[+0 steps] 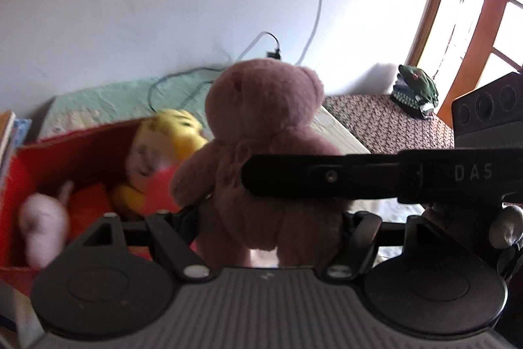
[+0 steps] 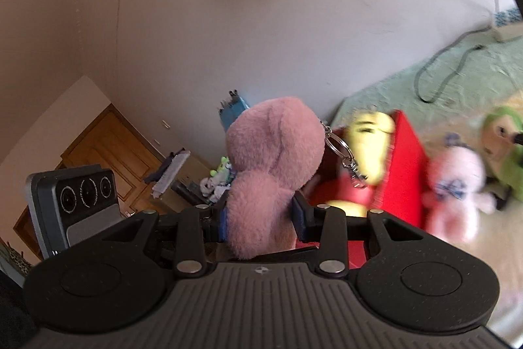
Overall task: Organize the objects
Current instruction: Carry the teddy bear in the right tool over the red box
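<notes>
My left gripper (image 1: 271,228) is shut on a brown teddy bear (image 1: 261,133), held upright by its lower body above the bed. My right gripper (image 2: 261,218) is shut on a pink plush keychain toy (image 2: 271,165) with a metal ring hanging at its right. The red box (image 1: 19,182) lies left of the bear in the left wrist view, with a yellow plush (image 1: 173,130) and a pale pink toy (image 1: 42,228) inside. In the right wrist view the red box (image 2: 405,172) stands right of the pink plush, the yellow plush (image 2: 372,146) in it. The other gripper's black arm crosses the bear's front.
A white plush (image 2: 454,188) and a green plush (image 2: 503,149) lie on the bed right of the box. A green bedspread (image 2: 425,77) carries a grey cable. A green toy tank (image 1: 415,90) sits on a patterned table by a window. A wooden door (image 2: 108,146) stands far left.
</notes>
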A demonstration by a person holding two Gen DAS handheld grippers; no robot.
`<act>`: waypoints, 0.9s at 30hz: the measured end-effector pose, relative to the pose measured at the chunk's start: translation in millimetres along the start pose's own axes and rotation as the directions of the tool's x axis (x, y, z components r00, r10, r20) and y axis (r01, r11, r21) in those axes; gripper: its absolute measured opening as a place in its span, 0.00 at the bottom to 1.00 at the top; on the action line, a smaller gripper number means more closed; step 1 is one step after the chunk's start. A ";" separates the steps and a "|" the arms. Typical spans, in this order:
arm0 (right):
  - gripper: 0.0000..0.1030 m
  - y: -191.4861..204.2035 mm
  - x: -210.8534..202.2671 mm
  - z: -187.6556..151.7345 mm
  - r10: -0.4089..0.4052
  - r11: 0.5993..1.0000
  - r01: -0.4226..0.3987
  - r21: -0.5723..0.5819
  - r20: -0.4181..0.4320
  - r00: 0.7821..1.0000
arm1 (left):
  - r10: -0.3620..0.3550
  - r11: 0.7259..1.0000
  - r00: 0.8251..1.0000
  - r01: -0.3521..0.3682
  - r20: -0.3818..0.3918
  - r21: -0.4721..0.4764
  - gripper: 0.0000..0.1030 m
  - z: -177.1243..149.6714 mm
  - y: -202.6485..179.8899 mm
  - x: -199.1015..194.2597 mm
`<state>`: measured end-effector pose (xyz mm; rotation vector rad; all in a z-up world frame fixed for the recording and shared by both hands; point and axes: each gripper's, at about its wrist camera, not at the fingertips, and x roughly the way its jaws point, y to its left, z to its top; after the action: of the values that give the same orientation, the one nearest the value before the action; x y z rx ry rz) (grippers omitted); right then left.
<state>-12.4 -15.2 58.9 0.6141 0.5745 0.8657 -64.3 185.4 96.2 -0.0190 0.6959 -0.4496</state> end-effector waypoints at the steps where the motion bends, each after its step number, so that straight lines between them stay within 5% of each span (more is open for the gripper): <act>1: 0.38 5.2 8.7 0.9 0.003 1.000 -0.003 -0.007 0.005 1.000 | 0.004 1.000 1.000 -0.004 0.007 0.001 0.71 0.3 6.3 -4.2; 12: 0.38 35.6 82.3 11.9 -0.043 0.996 0.046 -0.081 0.035 0.998 | 0.039 0.999 0.998 -0.038 0.042 -0.022 0.71 13.9 82.7 -10.9; 21: 0.38 19.3 127.3 13.5 -0.173 0.980 0.168 -0.108 -0.037 0.984 | 0.047 0.995 0.998 -0.050 -0.039 -0.089 0.70 6.3 128.7 29.9; 27: 0.38 5.3 145.9 9.0 -0.284 0.956 0.273 -0.103 -0.101 0.954 | 0.041 0.993 0.993 -0.052 -0.111 -0.103 0.70 -4.7 141.6 56.9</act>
<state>67.3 105.7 38.2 0.3921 0.7049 0.6577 27.0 290.9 34.2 -0.0782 0.8249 -0.3706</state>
